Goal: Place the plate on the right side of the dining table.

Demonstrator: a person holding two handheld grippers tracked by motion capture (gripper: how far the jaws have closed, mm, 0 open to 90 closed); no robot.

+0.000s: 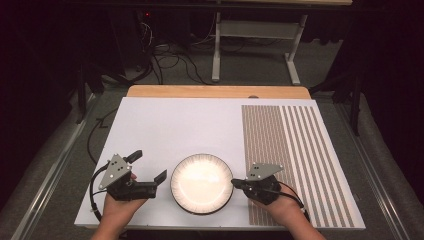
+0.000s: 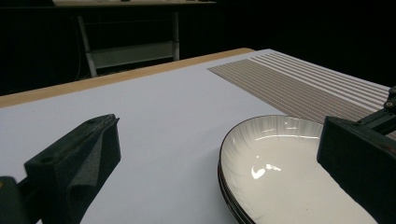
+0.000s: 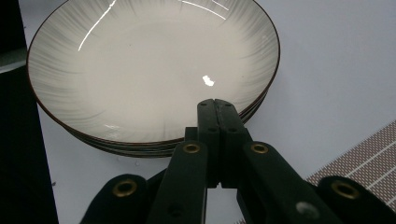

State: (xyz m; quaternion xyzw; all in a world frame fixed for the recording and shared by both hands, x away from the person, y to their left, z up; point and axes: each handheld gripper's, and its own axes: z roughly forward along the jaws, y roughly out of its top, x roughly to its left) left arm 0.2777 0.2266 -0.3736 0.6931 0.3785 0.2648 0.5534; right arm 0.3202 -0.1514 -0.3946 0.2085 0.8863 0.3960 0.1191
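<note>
A stack of white plates [image 1: 202, 183] with dark rims sits at the lower centre of the high view, on the white sheet covering the desk [image 1: 165, 125]. The left gripper [image 1: 149, 167], lower left, has its jaws spread wide beside the stack. The right gripper [image 1: 235, 183], lower right, has its jaws pressed together, empty, at the stack's rim.
</note>
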